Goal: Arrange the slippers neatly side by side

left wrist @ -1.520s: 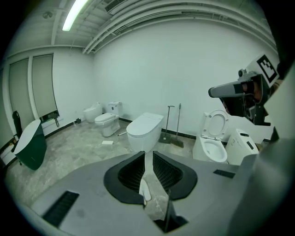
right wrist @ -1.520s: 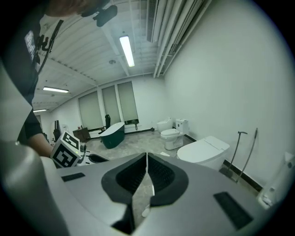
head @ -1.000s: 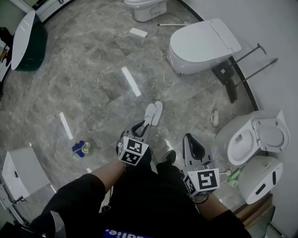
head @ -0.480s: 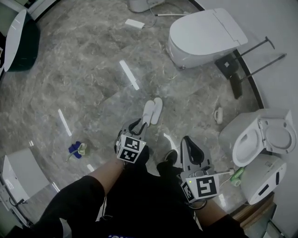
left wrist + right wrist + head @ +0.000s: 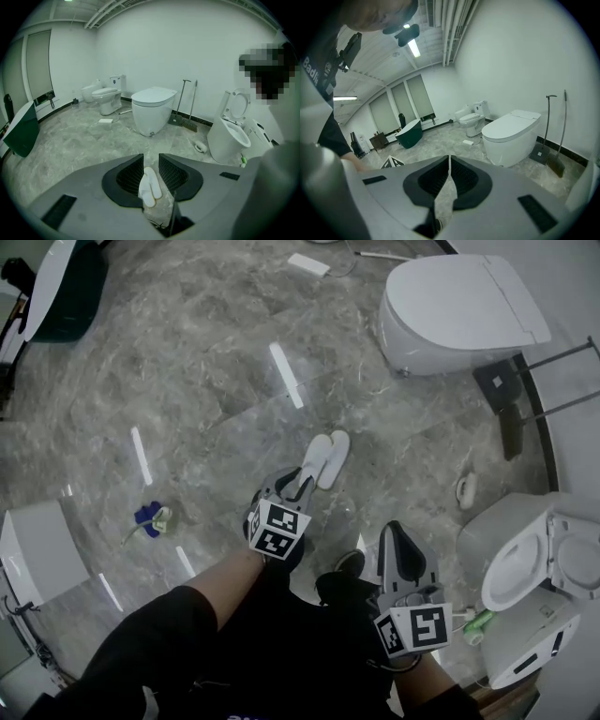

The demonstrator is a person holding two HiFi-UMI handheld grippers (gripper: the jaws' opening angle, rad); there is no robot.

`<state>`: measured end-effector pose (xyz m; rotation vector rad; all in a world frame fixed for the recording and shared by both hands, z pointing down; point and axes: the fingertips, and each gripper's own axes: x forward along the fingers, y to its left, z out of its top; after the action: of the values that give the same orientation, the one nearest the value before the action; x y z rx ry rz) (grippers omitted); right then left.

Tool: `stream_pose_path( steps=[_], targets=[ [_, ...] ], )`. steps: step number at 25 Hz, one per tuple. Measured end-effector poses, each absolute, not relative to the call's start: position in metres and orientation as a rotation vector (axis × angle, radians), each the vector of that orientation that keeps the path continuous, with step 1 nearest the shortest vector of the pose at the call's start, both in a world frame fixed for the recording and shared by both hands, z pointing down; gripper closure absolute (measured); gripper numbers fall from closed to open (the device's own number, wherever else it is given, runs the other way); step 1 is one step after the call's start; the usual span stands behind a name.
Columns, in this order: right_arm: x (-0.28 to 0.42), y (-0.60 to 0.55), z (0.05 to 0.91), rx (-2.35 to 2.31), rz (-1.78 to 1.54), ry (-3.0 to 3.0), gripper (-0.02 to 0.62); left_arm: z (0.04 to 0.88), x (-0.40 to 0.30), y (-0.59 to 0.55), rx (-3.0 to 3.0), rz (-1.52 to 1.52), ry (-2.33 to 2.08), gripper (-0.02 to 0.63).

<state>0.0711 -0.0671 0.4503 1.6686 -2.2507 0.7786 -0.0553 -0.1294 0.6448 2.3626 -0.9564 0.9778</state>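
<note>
Two white slippers [image 5: 323, 460] lie side by side on the grey marble floor, touching along their length. My left gripper [image 5: 301, 486] hangs in the air just short of their near ends, open and empty. In the left gripper view the pair of slippers [image 5: 150, 186] shows on the floor through the gap of the left gripper [image 5: 151, 157]. My right gripper [image 5: 395, 529] is held apart to the right, near the person's body, shut with nothing in it. The right gripper view looks across the room over the touching tips of the right gripper [image 5: 449, 157].
A closed toilet [image 5: 459, 306] stands beyond the slippers, with a dustpan and broom [image 5: 503, 395] beside it. An open-lid toilet [image 5: 525, 559] is at the right, a green bottle [image 5: 479, 622] at its base. A blue object [image 5: 150, 517] lies at left. The person's shoe [image 5: 349, 562] is between the grippers.
The head camera has swung, so the whole scene sits further right and lower. The slippers lie as before. Both grippers keep their poses, the left still near the slippers' ends.
</note>
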Motion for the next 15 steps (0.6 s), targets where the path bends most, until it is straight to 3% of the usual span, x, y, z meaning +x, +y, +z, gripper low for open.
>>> stream_pose_path(
  steps=[8,15],
  targets=[
    [0.067,-0.078,0.528,1.688,0.803,-2.309,0.595,0.726,-0.052,-0.139,2.404,1.046,-0.944,0.531],
    [0.057,-0.075,0.617,1.641,0.809,-2.375,0.595,0.849,-0.057,-0.140,2.288,1.072,-0.906,0.530]
  ],
)
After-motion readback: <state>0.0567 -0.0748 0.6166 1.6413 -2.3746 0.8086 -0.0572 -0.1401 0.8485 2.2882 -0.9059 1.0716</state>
